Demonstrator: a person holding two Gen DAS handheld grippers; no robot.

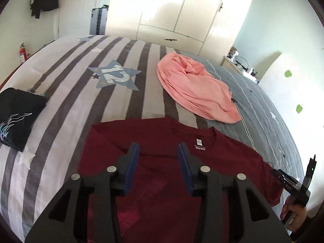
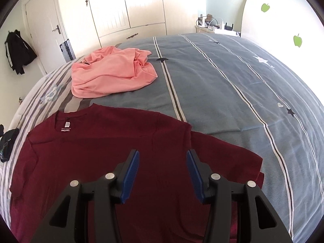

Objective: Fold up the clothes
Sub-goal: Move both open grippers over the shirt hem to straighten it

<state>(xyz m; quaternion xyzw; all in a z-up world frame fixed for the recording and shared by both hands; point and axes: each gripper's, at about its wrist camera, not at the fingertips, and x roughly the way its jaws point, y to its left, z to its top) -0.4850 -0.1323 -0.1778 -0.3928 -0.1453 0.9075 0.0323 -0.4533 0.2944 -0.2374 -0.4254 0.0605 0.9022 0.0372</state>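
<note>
Right wrist: maroon T-shirt [image 2: 113,151] spread flat; left sleeve folded in

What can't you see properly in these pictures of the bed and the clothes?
- Maroon T-shirt: its lower part is hidden behind the right gripper and cut by the bottom edge in the right wrist view.
- Black garment: cut off by the left edge in the left wrist view.
- Pink garment: crumpled, so its type cannot be told.
- Bedside shelf items: too small.
</note>
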